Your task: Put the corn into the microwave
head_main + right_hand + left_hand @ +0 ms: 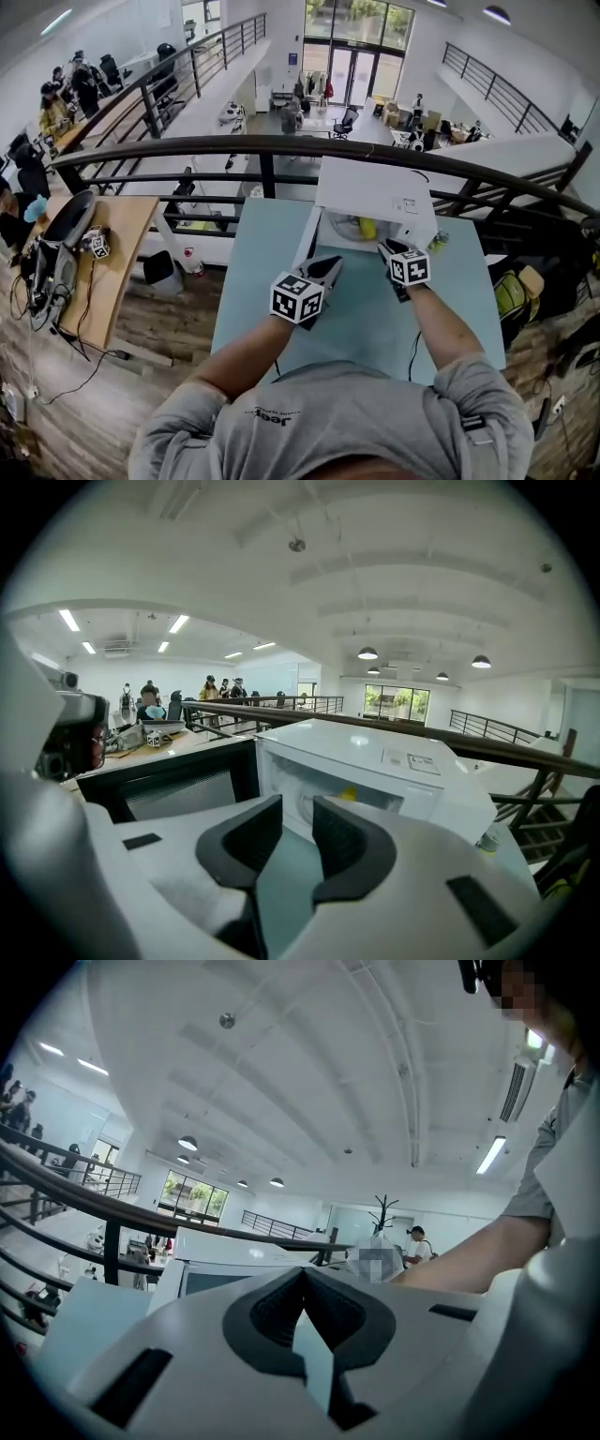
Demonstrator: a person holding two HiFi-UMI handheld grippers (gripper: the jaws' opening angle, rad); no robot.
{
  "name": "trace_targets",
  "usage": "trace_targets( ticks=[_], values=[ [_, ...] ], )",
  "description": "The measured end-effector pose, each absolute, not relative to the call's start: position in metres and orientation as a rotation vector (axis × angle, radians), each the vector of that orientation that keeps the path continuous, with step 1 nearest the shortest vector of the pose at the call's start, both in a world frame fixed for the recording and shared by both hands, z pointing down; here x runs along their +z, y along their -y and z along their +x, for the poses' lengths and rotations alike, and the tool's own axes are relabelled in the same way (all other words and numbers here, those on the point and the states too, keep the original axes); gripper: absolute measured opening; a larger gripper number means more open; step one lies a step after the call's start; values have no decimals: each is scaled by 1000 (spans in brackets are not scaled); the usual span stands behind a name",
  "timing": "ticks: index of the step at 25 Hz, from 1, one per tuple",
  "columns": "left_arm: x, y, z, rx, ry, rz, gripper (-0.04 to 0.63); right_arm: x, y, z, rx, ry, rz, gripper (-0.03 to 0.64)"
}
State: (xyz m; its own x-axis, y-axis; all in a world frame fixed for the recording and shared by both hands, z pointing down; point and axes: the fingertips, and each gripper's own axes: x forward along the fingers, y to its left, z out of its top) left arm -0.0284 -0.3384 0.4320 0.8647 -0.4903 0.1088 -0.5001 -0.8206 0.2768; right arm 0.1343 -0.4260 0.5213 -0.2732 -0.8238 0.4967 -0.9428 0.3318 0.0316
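Observation:
A white microwave (375,192) stands at the far edge of the light-blue table (258,272), its door (307,239) swung open to the left. The yellow corn (367,228) lies inside the cavity; in the right gripper view the corn (348,793) shows through the opening. My left gripper (328,269) hovers just in front of the open door, jaws shut and empty (302,1274). My right gripper (385,249) is in front of the cavity's right side, with a narrow gap between its pads and nothing in it (286,806).
A small bottle (439,239) stands right of the microwave. A dark metal railing (272,145) runs behind the table. A wooden desk (112,253) with gear sits at the left and a bag (511,292) lies on the floor at the right.

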Motion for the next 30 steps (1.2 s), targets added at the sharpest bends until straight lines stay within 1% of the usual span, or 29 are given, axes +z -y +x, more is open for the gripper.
trace_targets(
  ticks=[4,6,12,17,23,30],
  values=[
    [421,334,-42,41,702,2760,9,513,402,131,381,2181,1577,42],
    [417,331,-50,33,679,2765,9,514,386,129,405,2190,1575,23],
    [410,323,-66,9,633,2763,9,512,341,124,494,2240,1582,18],
    [409,315,-63,34,639,2764,9,491,314,132,496,2313,1570,18],
    [394,295,-42,50,725,2804,9,465,285,173,503,2424,1565,18],
    [396,267,-12,8,897,2743,9,445,259,227,484,2539,1446,18]
  ],
)
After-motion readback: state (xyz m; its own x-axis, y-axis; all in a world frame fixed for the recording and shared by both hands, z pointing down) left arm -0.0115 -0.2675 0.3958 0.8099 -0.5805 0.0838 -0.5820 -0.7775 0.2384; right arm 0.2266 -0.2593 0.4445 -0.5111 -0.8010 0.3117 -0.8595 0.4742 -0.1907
